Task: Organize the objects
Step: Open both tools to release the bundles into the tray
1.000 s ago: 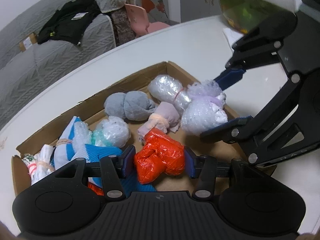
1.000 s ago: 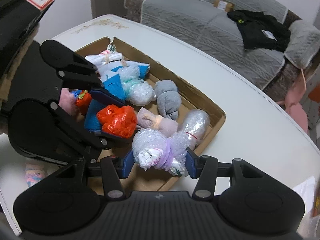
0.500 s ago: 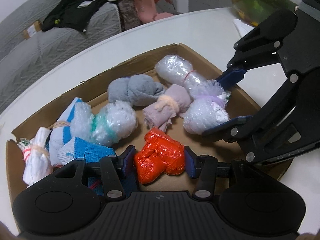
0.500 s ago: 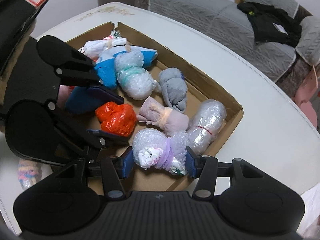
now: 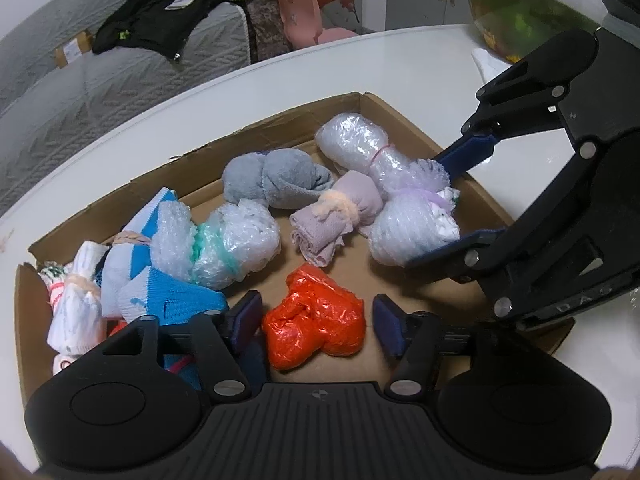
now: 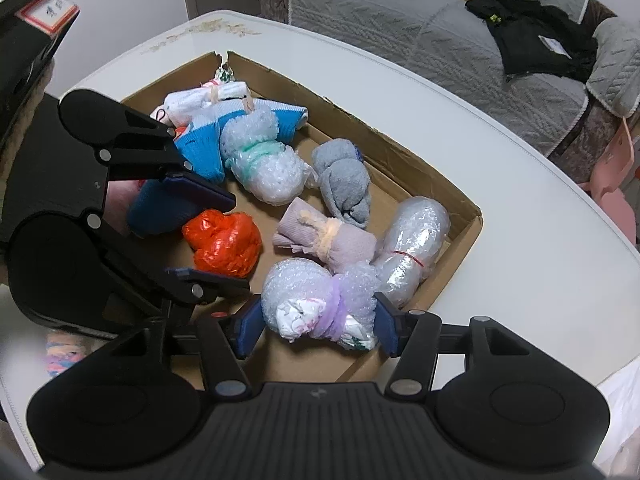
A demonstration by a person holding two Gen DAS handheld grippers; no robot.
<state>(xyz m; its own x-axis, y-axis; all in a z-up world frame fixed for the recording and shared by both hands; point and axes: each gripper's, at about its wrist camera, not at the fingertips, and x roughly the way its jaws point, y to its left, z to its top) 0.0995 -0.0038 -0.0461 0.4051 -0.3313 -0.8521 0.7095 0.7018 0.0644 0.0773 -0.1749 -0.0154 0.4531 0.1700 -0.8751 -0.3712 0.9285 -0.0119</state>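
Observation:
A shallow cardboard box point(image 5: 264, 128) point(image 6: 404, 160) on the white table holds several wrapped bundles. My left gripper point(image 5: 316, 322) is open, with the orange plastic bundle point(image 5: 318, 328) point(image 6: 224, 244) resting on the box floor between its pads, gaps on both sides. My right gripper point(image 6: 316, 326) is open around the bubble-wrap bundle with a purple band point(image 6: 320, 306) point(image 5: 412, 232), which lies in the box; its pads stand just off the ends. Also in the box are a grey sock roll point(image 5: 276, 178), a lilac roll point(image 5: 340, 212) and a clear bubble-wrap roll point(image 6: 412, 244).
Blue-and-white socks point(image 5: 160, 284), a green-banded bubble bundle point(image 5: 224, 244) and white rolls point(image 5: 72, 312) fill the box's left end. A glass fish bowl point(image 5: 532, 0) stands on the table at far right. A colourful bundle point(image 6: 60, 354) lies outside the box. A grey sofa point(image 6: 420, 12) is behind.
Both grippers lowered their bundles into the box and opened. The orange bundle and the purple-banded bundle now rest on the box floor, released.

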